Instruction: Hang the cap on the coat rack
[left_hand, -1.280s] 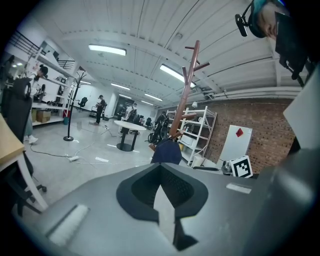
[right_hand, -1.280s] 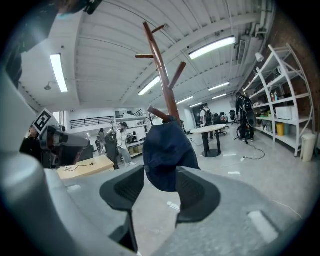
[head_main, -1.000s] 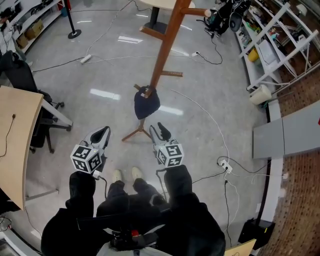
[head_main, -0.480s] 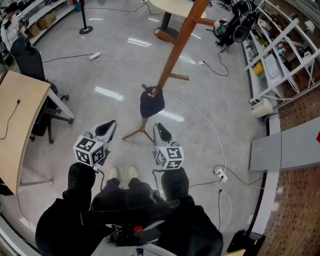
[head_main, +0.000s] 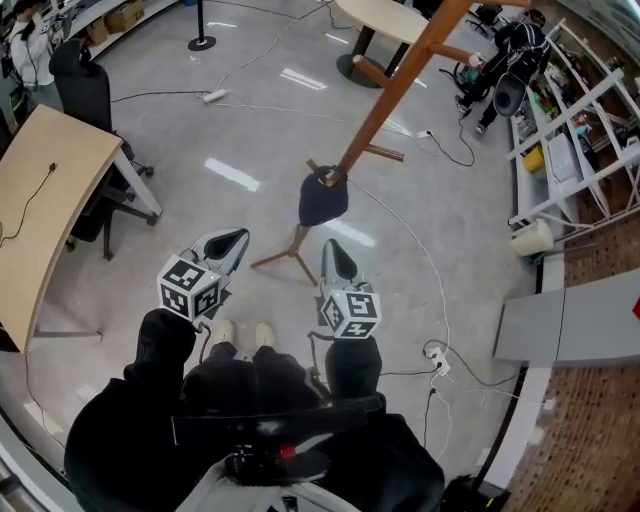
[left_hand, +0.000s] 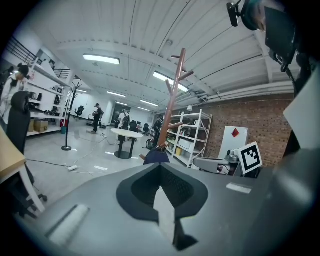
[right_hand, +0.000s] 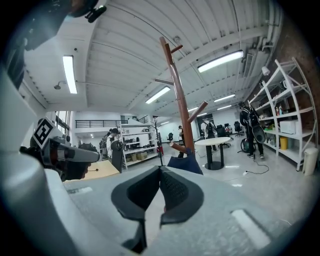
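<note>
A dark navy cap (head_main: 323, 197) hangs on a low peg of the tall wooden coat rack (head_main: 400, 85); it also shows in the left gripper view (left_hand: 157, 157) and the right gripper view (right_hand: 186, 164). Both grippers are held near the person, apart from the cap. My left gripper (head_main: 232, 240) points toward the rack (left_hand: 174, 100) with its jaws together and empty (left_hand: 160, 165). My right gripper (head_main: 333, 250) sits just below the cap in the head view; its jaws have just been closing and now meet with nothing between them (right_hand: 160, 169).
A wooden desk (head_main: 40, 200) and an office chair (head_main: 85, 90) stand at the left. A round table (head_main: 400, 20) is beyond the rack. White shelving (head_main: 590, 120) and a grey panel (head_main: 570, 320) line the right. Cables (head_main: 430, 270) and a power strip (head_main: 437, 360) lie on the floor.
The right gripper's jaws went from open to shut, empty. Both grippers rose a little. The cap stayed on its peg.
</note>
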